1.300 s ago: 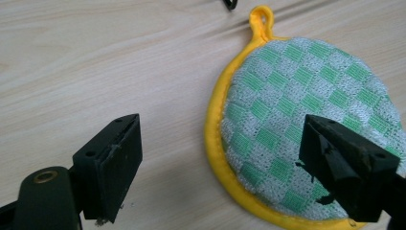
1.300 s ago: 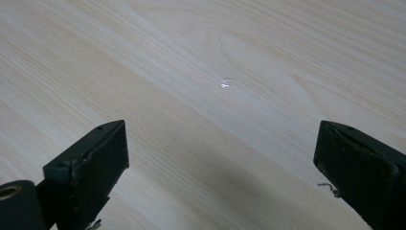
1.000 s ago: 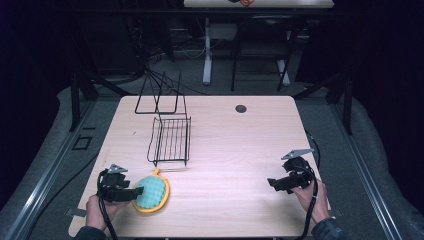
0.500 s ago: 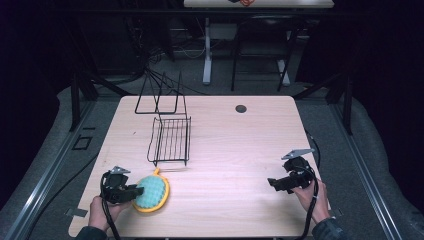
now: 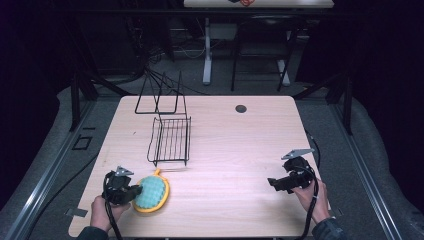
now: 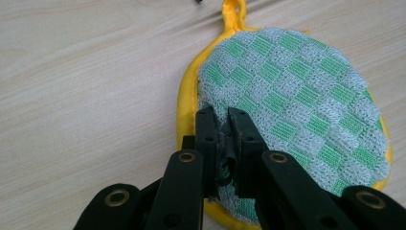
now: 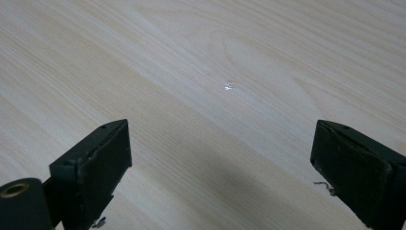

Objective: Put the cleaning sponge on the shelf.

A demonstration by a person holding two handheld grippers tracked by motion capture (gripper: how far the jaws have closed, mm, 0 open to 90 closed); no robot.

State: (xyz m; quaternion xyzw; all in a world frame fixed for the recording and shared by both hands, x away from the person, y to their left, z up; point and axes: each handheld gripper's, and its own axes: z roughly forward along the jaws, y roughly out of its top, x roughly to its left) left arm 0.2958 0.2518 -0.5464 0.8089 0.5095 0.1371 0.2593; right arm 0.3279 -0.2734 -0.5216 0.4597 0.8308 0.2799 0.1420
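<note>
High view: round green-checked scrubbing pad (image 5: 151, 194), yellow-rimmed, on table (image 5: 235, 145) at 7 o'clock, below wire rack (image 5: 170, 140). Left gripper (image 5: 131, 192): jaws just closed, pinching the pad's edge. Right gripper (image 5: 272, 183), 4 o'clock: jaws spread wide, nothing between.

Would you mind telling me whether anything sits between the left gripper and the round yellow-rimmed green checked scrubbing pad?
Nothing visible does. The left gripper has just been closing, and its jaws now pinch the near edge of the round yellow-rimmed green checked scrubbing pad, which lies flat on the light wooden table.
</note>
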